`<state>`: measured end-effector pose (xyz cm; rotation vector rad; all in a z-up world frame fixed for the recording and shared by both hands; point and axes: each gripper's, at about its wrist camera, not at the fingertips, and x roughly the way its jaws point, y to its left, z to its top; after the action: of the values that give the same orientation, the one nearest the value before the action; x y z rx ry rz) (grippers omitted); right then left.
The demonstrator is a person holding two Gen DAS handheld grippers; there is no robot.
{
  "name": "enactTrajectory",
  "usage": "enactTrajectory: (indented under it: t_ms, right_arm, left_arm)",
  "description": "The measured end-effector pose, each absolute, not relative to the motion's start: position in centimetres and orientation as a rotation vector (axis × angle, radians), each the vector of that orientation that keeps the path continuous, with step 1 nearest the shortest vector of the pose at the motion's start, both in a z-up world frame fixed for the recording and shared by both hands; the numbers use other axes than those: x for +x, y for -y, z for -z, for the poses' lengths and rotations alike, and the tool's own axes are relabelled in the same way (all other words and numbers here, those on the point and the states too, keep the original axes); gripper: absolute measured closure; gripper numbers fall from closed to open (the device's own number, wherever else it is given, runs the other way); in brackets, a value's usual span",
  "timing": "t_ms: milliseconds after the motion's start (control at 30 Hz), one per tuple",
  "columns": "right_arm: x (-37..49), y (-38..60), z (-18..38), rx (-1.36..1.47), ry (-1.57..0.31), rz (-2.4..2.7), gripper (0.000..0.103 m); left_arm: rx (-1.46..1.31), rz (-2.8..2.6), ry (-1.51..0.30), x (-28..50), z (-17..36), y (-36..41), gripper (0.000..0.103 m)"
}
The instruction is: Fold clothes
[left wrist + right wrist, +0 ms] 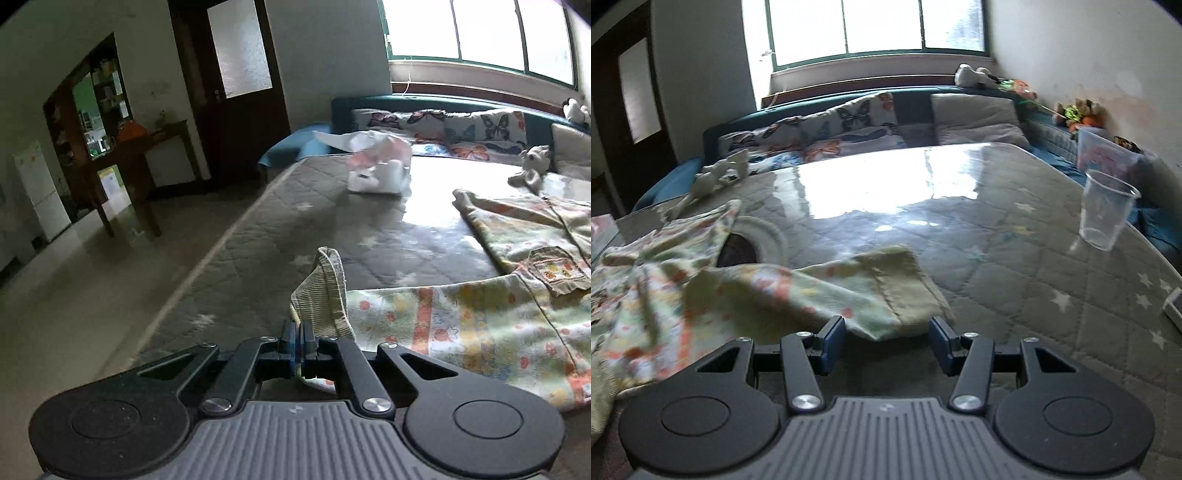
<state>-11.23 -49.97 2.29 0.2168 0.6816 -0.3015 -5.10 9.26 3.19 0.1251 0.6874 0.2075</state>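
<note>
Quilted table [1015, 266] bears jacket [480, 317]; left gripper [300, 334] clamps sleeve [325, 291].

One garment [701, 291], two cups [1104, 214], one tissue box [376, 170].

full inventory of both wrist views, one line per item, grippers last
garment: 1, pale floral print with ribbed cuffs, spread on the table, one sleeve per gripper
table: 1, grey quilted star cover under a glossy sheet
tissue pack: 1, white and pink, far left part of table
plastic cup: 1, clear, upright, right side of table
soft toy: 1, whitish, far edge of table
sofa: 1, teal, behind table under the window, with butterfly-print and grey cushions
door: 1, dark wood, frosted pane
fridge: 1, white, far left
left gripper: shut on a sleeve cuff
right gripper: open, jaws either side of the other cuff
</note>
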Motion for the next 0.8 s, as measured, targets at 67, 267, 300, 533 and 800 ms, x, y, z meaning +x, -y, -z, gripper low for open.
enactTrajectory:
  t_ms: [67, 267, 300, 533, 800]
  right_arm:
    - [-11.4, 50.5, -2.2, 0.226, -0.677, 0.311, 0.052]
    - [-11.3, 52.0, -2.6, 0.293, -0.636, 0.316, 0.052]
    - [-11.3, 52.3, -2.6, 0.305, -0.629, 0.316, 0.052]
    - [-8.1, 52.8, -1.6, 0.283, -0.671, 0.311, 0.058]
    - [-7.1, 52.7, -0.2, 0.260, -0.673, 0.342, 0.067]
  left_arm:
    - [0.138, -0.220, -0.700, -4.9, -3.2, -9.8, 0.100]
    - [0.173, -0.242, -0.729, -3.7, -2.8, -10.5, 0.100]
    - [0.184, -0.240, -0.732, -3.6, -2.7, -10.4, 0.100]
    - [0.183, -0.244, -0.754, -3.5, -2.1, -10.5, 0.100]
    - [0.190, -0.248, -0.759, -3.0, -2.1, -10.5, 0.100]
